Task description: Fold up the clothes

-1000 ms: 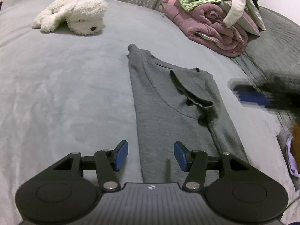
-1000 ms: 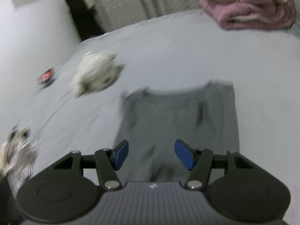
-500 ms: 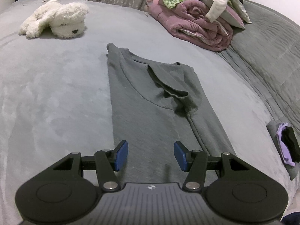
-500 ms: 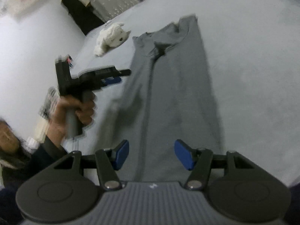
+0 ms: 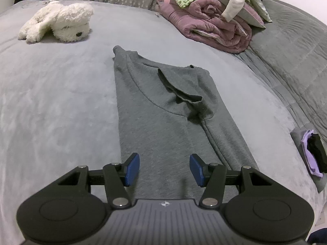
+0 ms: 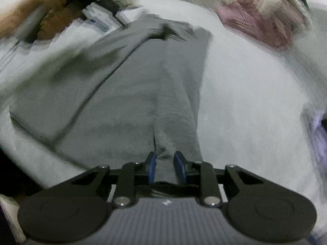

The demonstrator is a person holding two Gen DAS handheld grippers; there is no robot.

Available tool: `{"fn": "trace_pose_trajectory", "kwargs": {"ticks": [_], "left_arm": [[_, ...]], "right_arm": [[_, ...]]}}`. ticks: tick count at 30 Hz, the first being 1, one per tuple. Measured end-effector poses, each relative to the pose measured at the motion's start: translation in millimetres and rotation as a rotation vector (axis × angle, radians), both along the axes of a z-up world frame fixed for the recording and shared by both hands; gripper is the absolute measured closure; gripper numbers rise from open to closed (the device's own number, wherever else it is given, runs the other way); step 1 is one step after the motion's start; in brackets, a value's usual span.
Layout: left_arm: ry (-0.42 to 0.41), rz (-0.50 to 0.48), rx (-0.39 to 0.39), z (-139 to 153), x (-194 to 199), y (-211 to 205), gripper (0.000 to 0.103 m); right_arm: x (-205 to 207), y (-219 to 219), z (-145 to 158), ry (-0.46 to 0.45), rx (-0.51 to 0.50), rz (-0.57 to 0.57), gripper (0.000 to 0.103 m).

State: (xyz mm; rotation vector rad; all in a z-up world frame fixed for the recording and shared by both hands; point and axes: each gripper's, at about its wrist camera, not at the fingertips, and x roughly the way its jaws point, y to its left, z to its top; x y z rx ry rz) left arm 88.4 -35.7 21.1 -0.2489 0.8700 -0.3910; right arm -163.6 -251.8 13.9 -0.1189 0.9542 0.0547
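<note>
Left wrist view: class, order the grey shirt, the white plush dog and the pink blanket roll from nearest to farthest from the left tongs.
1. Grey shirt: right beneath the left tongs.
2. Pink blanket roll: far right. White plush dog: far left. Both lie near the bed's far end; too close to rank.

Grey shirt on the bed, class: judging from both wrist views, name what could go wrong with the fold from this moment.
1. The right claw has just been closing on a pinch of the grey shirt at its near edge; if it holds only the top layer, the folded sides may slide apart when lifted.
2. The left claw hangs open above the hem, holding nothing, so a one-sided lift could skew the shirt.
3. The folded-in sleeve lies loose and may flop out.
</note>
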Motion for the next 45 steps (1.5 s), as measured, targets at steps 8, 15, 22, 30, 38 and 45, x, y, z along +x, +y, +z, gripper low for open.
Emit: {"fn": "trace_pose_trajectory", "kwargs": {"ticks": [8, 15, 22, 30, 38, 45], "left_arm": [[0.001, 0.005, 0.001, 0, 1, 1, 0.050], [0.007, 0.026, 0.000, -1, 4, 6, 0.050], [0.006, 0.021, 0.009, -1, 4, 4, 0.050], [0.003, 0.014, 0.014, -1, 2, 3, 0.050], [0.006, 0.014, 0.015, -1, 3, 2, 0.050], [0.006, 0.024, 0.007, 0, 5, 5, 0.050]], "right_arm": [[2, -78, 6, 0.015, 0.697, -0.219, 0.093], [0, -60, -8, 0.046, 0.644, -0.196, 0.088], [-9, -6, 7, -0.062, 0.288, -0.047, 0.083], [-27, 34, 13, -0.130, 0.070, 0.134, 0.084], [-26, 46, -10, -0.071, -0.081, 0.157, 0.091], [-23, -22, 15, -0.102, 0.586, -0.043, 0.092]]}}
